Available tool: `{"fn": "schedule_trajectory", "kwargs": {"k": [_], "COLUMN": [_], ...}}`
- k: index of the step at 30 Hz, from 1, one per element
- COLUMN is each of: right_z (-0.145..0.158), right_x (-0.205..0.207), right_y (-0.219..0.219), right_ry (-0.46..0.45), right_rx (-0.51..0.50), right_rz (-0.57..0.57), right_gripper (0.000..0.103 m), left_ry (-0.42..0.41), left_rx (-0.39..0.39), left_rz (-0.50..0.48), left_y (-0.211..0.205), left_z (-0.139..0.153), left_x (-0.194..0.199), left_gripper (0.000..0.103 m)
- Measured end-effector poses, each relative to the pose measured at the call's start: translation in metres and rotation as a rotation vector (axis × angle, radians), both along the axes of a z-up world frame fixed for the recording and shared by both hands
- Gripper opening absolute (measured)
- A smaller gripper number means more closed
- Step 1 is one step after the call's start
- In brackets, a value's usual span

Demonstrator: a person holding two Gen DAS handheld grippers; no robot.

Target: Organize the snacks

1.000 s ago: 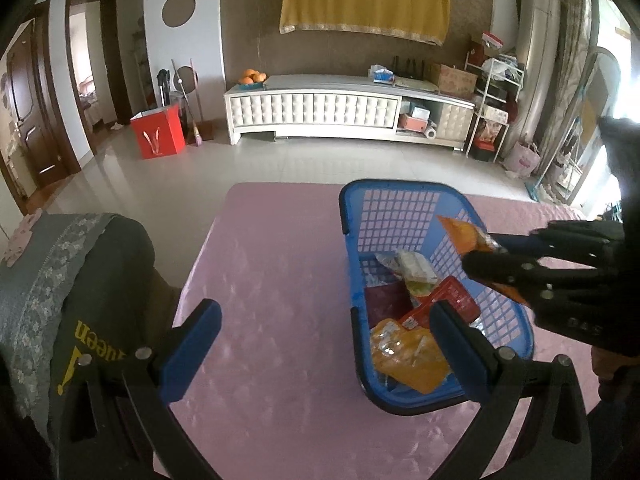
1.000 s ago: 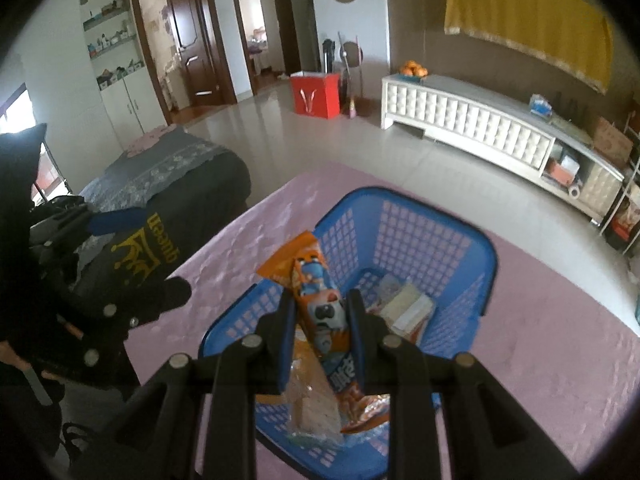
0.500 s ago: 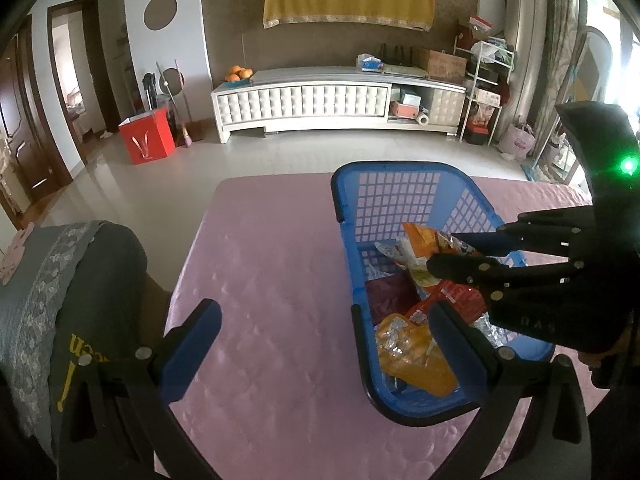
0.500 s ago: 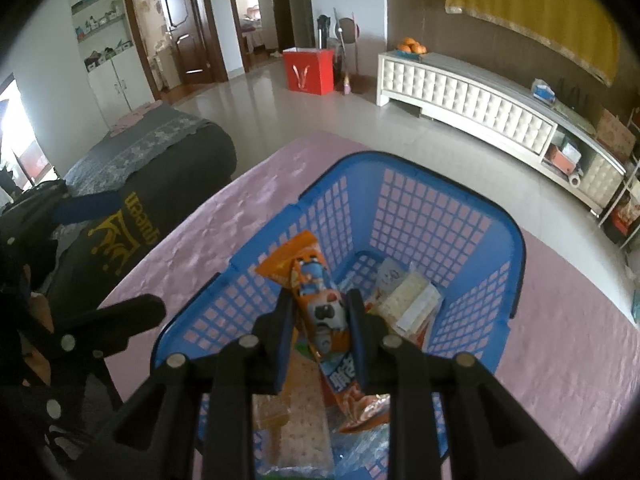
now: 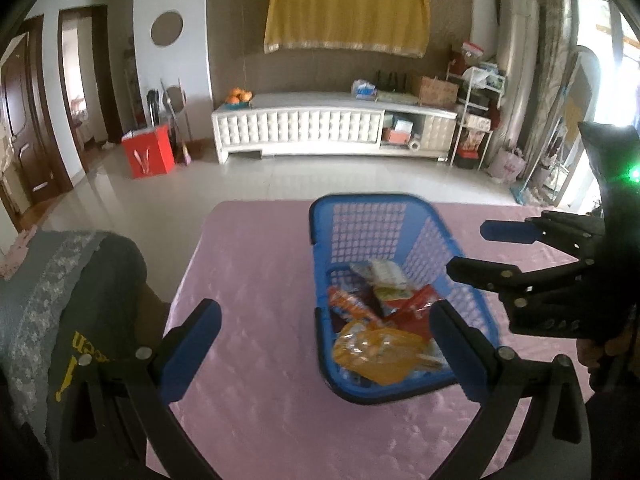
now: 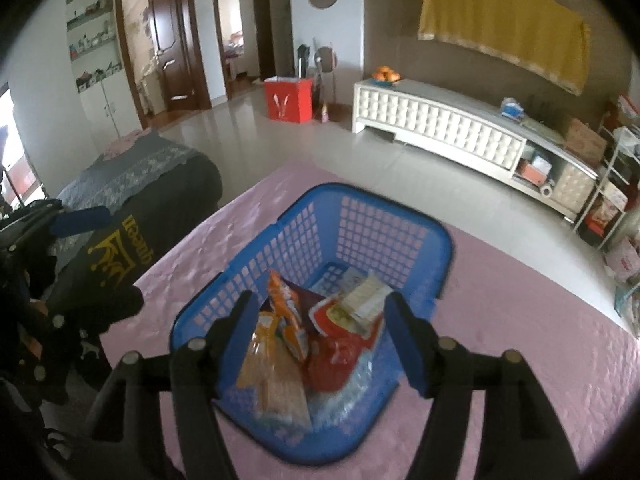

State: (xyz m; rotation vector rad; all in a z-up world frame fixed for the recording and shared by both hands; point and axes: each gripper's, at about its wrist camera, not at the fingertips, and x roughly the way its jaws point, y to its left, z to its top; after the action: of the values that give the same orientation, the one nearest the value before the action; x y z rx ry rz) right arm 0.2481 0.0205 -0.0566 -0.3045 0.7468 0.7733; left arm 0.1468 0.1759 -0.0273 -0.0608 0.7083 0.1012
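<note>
My left wrist cam looks forward and down from the near-left, basket (image 5: 400,208) off to its right. My right one hangs close over the same basket (image 6: 384,200). Both share the pink worktop (image 5: 260,264) and the white cabinet (image 5: 304,128) across the room.

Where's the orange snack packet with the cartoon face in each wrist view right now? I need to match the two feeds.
Left wrist: orange snack packet lies in the blue basket, centre-right, along its left wall.
Right wrist: orange snack packet lies low centre, inside the basket, beyond the open right gripper.
Shared landmark: yellow cloth on the wall.
</note>
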Motion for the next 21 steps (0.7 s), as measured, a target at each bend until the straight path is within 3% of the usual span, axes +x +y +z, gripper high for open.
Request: {"fn": "schedule_trajectory", "kwargs": {"k": [5,10,15,21], "right_z": [0.036,0.064,0.082,0.092], "right_x": [-0.032,-0.068,-0.108,-0.143], "right_y": [-0.033,-0.066,-0.094,-0.117], "right_ry": [-0.061,-0.103,-0.206,-0.279], "right_rx": [0.063,0.070,0.086,0.114], "right_rz": [-0.035,-0.098,-0.187,-0.258], "right_gripper": [0.080,0.082,0.103,0.103], "left_ry": [-0.088,-0.165,-0.218,-0.239], "left_rx": [0.045,0.076,0.072,0.055], "left_rz": [-0.019,-0.027,-0.022,0.002], "left_y": [-0.030,-0.061,-0.085,-0.103], "left_z": [0.033,0.058,0.070,0.076], "left_x": [-0.028,-0.059,-0.092,-0.122], "left_gripper": [0.103,0.103,0.103,0.103]}}
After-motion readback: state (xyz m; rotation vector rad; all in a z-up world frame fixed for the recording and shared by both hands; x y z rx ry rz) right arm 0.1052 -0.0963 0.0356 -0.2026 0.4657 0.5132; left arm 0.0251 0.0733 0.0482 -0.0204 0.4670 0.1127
